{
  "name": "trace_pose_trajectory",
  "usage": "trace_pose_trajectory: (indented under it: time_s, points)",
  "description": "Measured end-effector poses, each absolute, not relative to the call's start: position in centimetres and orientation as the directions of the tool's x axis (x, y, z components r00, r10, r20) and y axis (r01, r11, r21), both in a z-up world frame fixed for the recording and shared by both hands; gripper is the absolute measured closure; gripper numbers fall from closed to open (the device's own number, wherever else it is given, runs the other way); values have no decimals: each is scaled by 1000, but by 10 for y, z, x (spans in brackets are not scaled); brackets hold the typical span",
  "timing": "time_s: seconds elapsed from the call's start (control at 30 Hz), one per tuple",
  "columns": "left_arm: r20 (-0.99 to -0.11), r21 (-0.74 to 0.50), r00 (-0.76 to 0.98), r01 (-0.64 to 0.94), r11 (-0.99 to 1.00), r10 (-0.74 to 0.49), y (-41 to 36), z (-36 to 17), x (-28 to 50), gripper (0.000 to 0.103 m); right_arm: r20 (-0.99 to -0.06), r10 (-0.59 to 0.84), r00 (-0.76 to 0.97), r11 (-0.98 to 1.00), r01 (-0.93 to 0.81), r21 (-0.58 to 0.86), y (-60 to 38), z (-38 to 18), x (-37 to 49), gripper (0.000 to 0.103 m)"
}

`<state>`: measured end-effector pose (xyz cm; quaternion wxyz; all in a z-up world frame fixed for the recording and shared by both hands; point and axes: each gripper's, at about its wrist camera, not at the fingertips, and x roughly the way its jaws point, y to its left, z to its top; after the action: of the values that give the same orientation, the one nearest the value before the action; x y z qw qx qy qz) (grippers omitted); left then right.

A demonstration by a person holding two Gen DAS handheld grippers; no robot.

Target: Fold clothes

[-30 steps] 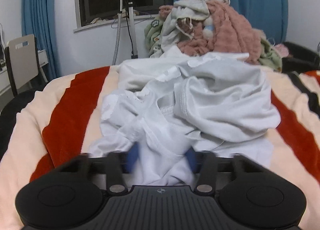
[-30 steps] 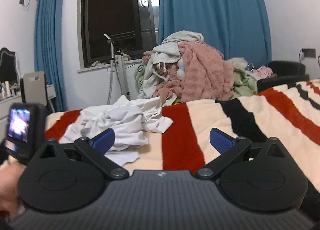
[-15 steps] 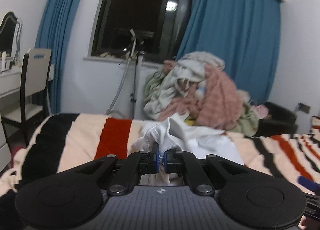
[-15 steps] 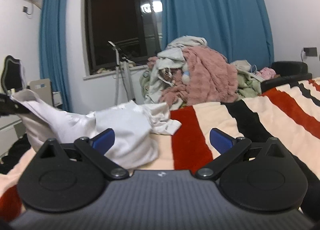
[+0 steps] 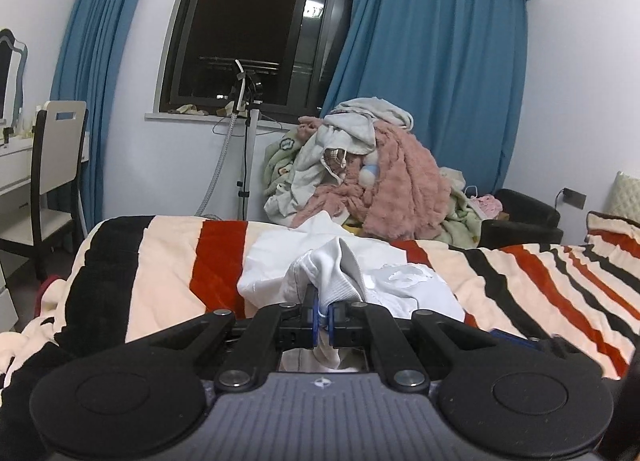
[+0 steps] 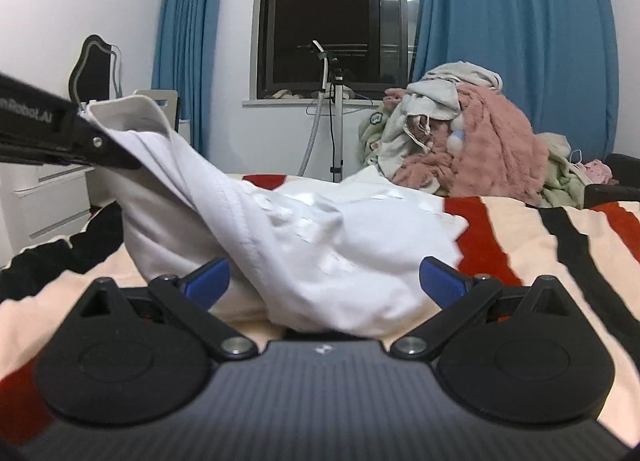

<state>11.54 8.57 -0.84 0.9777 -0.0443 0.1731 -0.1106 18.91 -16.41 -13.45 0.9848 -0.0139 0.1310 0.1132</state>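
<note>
One white garment [image 5: 352,281] is lying on one striped bed [image 5: 160,269]; two tools are showing, left tool [image 5: 323,319] and right tool [image 6: 324,281]; one clothes heap [image 5: 360,173], item count unclear; one chair [image 5: 56,165].

A dark window [image 5: 256,33] sits at 12 o'clock in the white wall [image 5: 576,93]. Blue curtains [image 5: 432,73] hang on both sides. At 9 o'clock stands a white chair [image 5: 56,157] by a white desk [image 5: 16,165]. A black armchair [image 5: 524,213] sits at 3 o'clock.
</note>
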Motion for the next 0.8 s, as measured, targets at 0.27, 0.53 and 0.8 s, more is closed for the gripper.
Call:
trace_pose_trajectory:
  time_s: [0.27, 0.53, 0.8]
  points:
    - [-314, -136, 921, 199, 971, -233, 88, -22, 143, 98, -398, 171, 901, 985, -163, 54, -146, -178, 244, 0]
    - [-347, -104, 914, 184, 977, -209, 77, -39, 171, 98, -242, 50, 969, 993, -23, 113, -182, -134, 225, 0]
    - [-319, -42, 920, 228, 973, -229, 60, -43, 162, 98, -349, 48, 936, 935, 81, 346, -247, -125, 232, 0]
